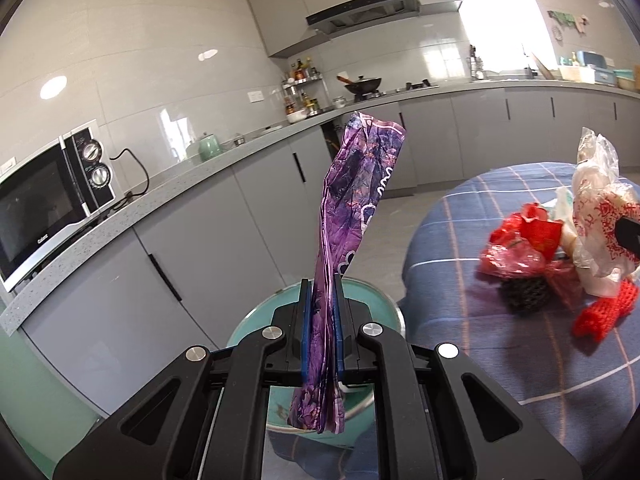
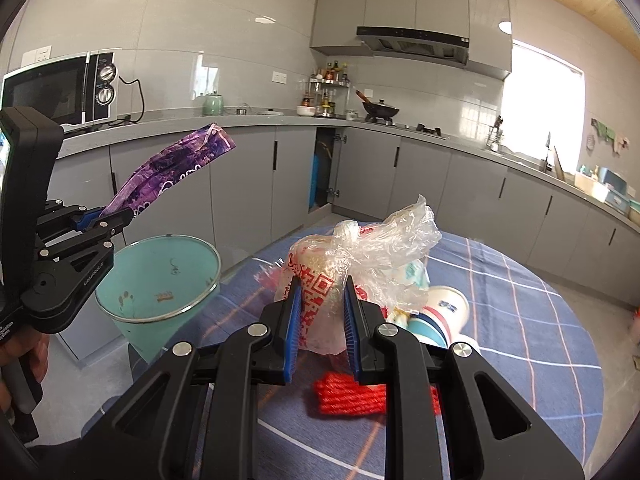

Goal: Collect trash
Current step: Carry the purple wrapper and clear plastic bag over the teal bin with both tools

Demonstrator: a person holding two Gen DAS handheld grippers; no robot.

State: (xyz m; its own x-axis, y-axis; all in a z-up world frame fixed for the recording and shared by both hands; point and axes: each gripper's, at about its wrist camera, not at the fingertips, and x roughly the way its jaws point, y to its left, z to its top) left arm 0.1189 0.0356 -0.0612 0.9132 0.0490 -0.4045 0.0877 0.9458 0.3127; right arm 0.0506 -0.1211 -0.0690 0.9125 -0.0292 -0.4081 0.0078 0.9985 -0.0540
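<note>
Left gripper [image 1: 322, 292] clamped on purple wrapper [image 1: 352, 216] above teal bin [image 2: 160, 280]; right gripper [image 2: 320, 300] apparently gripping clear plastic bag [image 2: 360, 264] near table's [image 2: 520, 320] left edge.

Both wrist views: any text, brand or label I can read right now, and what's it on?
"Galanz", roughly: microwave door, small and blurred.
Purple wrapper in the left gripper: white script, unreadable.
Plastic bag in the right gripper: red QR-like print, no legible words.
Paper cup: blue mark, blurred.
</note>
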